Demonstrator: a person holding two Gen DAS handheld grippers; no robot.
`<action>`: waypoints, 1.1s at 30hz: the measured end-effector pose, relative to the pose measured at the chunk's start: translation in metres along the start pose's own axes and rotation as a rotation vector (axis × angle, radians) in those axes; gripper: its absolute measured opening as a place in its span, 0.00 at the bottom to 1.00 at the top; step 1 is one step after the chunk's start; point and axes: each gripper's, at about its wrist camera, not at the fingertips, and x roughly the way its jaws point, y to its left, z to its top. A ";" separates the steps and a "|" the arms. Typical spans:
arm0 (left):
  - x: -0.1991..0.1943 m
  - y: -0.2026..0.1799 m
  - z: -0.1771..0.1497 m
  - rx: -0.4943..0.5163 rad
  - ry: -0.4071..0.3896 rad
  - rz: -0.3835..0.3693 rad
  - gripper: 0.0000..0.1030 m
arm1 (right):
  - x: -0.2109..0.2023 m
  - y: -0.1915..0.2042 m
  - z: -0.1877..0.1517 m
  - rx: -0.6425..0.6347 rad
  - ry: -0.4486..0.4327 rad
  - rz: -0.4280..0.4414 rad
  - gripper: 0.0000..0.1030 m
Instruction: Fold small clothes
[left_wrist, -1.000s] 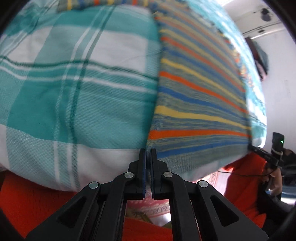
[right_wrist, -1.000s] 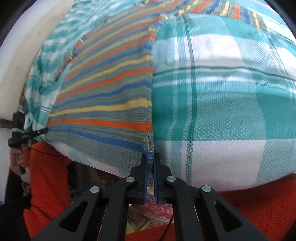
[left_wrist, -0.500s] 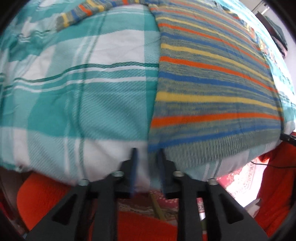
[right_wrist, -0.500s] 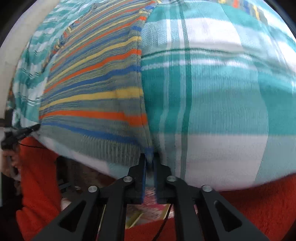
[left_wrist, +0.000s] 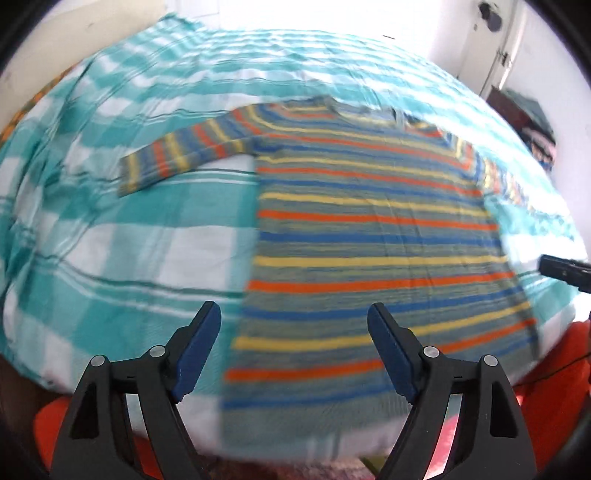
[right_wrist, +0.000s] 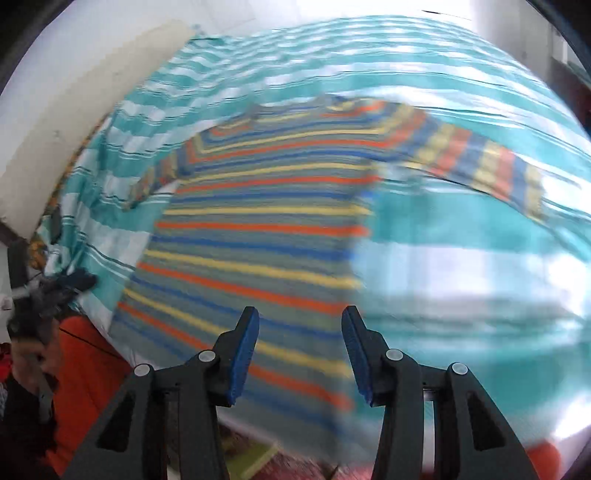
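left fingers (left_wrist: 201, 347) wide apart, right fingers (right_wrist: 245, 350) apart, empty

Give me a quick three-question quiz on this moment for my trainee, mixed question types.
1. True or false: the left gripper is clamped on the hem of the striped sweater.
2. Multiple choice: the sweater lies on A) a bare wooden table, B) a teal-and-white plaid sheet, C) a metal tray.
3. Fill in: in the right wrist view, the jaws of the right gripper stand ____.

Key: 1 false, its jaws are wide apart and hold nothing. 2 B. 3 open.
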 end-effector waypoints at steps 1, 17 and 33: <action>0.017 -0.010 -0.008 0.023 0.015 0.028 0.81 | 0.025 0.003 0.000 -0.002 0.034 0.035 0.46; 0.003 0.003 -0.039 -0.049 -0.055 0.099 0.93 | 0.022 -0.072 -0.051 0.279 0.096 0.209 0.43; 0.024 0.056 -0.043 -0.259 -0.024 0.240 0.93 | -0.001 -0.350 0.061 0.728 -0.279 0.026 0.58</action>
